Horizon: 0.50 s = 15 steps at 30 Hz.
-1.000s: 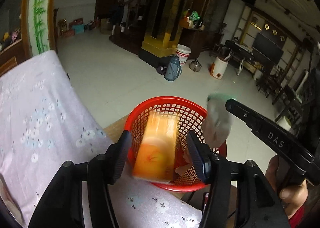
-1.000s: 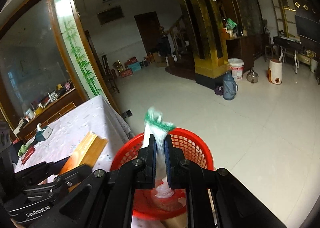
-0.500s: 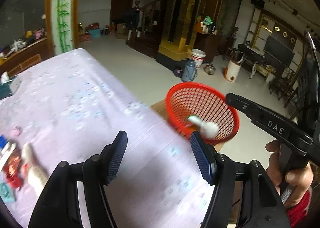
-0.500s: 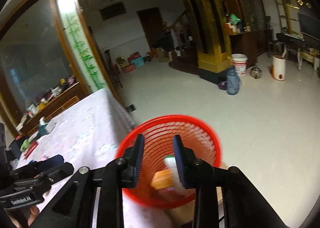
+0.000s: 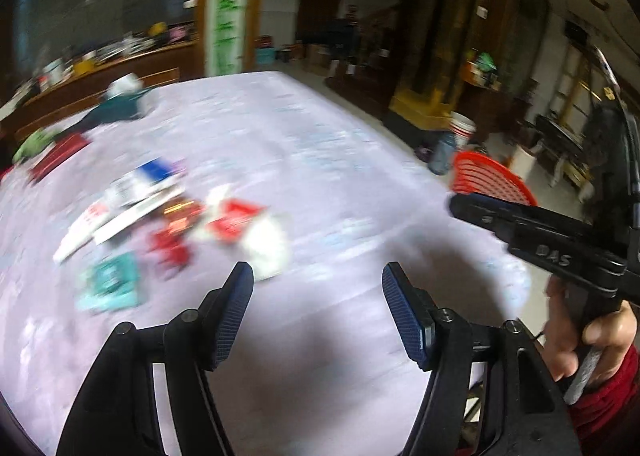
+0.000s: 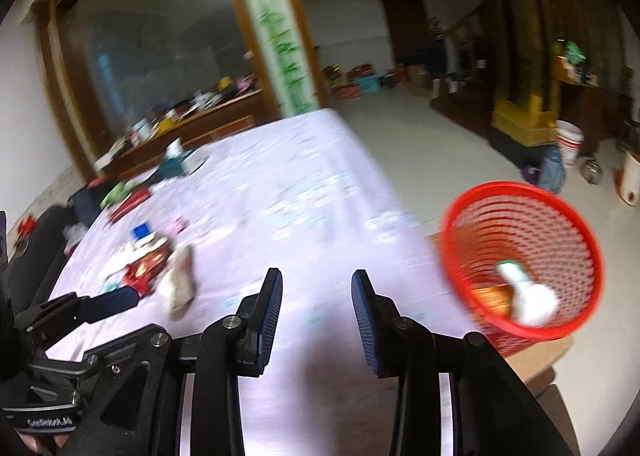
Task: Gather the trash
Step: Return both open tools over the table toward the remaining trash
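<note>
Red basket waits, more trash on the table

Your left gripper (image 5: 316, 306) and right gripper (image 6: 316, 310) are both wide and hold nothing. The red basket (image 6: 576, 228) sits off the table's edge so you can drop things in. The trash pile (image 5: 224, 219) lies on the purple tablecloth (image 5: 320, 159), near your left gripper.

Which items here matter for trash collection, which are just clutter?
Job:
- red basket
- wrappers pile on the table
- white wad and orange box in the basket
- left gripper, right gripper, both open

Clutter:
- tissue box
- white bucket
- blue thermos
</note>
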Motion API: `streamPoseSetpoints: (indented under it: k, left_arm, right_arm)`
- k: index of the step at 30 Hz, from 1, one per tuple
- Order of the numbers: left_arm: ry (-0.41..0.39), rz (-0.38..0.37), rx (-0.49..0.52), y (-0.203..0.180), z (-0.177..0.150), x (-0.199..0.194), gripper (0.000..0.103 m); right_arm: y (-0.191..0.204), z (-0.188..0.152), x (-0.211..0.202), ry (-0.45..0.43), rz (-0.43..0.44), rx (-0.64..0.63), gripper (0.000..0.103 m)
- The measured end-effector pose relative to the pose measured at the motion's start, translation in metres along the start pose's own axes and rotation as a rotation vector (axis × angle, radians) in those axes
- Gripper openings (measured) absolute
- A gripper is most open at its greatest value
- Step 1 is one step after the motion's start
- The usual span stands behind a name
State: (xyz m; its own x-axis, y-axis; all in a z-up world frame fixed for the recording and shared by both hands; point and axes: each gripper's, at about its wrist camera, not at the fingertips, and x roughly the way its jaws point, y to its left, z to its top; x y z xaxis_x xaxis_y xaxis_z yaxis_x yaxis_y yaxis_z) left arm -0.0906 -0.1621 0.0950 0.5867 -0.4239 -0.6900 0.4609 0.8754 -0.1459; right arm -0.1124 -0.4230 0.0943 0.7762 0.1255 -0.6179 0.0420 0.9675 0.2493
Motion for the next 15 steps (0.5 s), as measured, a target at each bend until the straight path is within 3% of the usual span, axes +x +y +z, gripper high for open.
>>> streamPoseSetpoints:
  k: [4, 7, 13, 15]
  left_arm:
    - [0.013, 0.088, -0.047, 0.065, -0.005, -0.012, 0.067]
    - [0.049, 0.102, -0.102, 0.115, -0.001, -0.006, 0.069]
    - [0.123, 0.015, -0.191, 0.183, 0.010, 0.029, 0.070]
    - [0.129, 0.045, -0.218, 0.198, 0.012, 0.043, 0.070]
  right_arm:
    - [0.034, -0.009, 0.012, 0.039, 0.033, -0.055, 0.039]
    - [0.055, -0.012, 0.019, 0.050, 0.052, -0.085, 0.040]
    - [0.074, -0.014, 0.027, 0.066, 0.070, -0.100, 0.043]
    - [0.076, -0.016, 0.027, 0.074, 0.071, -0.102, 0.043]
